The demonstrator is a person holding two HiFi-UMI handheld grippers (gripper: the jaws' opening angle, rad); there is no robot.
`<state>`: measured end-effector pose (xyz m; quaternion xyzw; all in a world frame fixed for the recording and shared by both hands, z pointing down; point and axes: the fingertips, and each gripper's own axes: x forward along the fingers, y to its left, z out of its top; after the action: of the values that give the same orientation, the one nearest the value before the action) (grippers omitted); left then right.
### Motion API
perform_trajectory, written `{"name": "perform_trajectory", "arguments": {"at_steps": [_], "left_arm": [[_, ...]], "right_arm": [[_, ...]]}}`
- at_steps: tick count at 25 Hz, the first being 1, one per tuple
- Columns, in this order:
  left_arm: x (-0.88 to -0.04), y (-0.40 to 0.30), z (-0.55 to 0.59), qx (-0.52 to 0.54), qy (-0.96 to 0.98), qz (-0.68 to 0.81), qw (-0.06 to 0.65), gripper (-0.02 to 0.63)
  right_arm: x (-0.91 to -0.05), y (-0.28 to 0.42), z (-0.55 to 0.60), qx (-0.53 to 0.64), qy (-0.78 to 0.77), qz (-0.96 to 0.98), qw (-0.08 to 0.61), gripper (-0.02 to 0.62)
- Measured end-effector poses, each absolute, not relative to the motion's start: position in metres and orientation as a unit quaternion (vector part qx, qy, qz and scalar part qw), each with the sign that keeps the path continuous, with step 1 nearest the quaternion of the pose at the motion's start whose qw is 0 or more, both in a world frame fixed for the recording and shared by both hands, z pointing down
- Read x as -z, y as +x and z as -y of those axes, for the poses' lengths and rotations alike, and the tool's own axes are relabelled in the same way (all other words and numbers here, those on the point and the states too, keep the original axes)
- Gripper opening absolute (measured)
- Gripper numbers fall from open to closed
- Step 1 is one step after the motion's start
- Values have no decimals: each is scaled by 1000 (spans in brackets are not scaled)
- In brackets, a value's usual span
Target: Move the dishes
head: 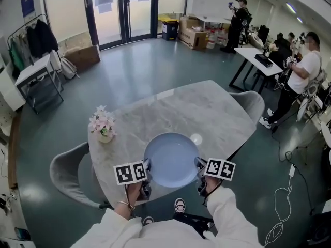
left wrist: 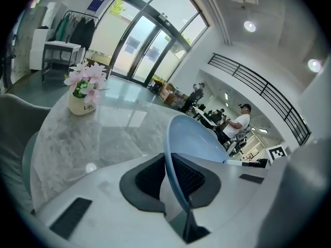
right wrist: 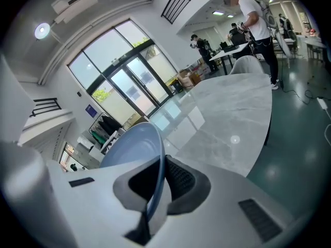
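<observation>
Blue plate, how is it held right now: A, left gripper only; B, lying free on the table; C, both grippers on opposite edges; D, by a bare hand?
C: the left gripper and right gripper each clamp an edge of the blue plate.

Pale blue plate against a white table veined in grey.
Pink flowers in a cream vase; grey chair; dull teal floor; black-framed doors.
</observation>
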<state>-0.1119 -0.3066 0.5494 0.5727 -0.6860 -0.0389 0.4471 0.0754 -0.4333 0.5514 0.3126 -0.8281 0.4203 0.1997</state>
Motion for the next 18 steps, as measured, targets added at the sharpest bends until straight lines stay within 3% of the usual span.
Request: {"name": "perform_trajectory", "arguments": {"at_steps": [18], "left_arm": [[-573,-105,375,35,557,688,464,26]], "right_arm": [[-574,83,500,-428,313,823,205,69]]}}
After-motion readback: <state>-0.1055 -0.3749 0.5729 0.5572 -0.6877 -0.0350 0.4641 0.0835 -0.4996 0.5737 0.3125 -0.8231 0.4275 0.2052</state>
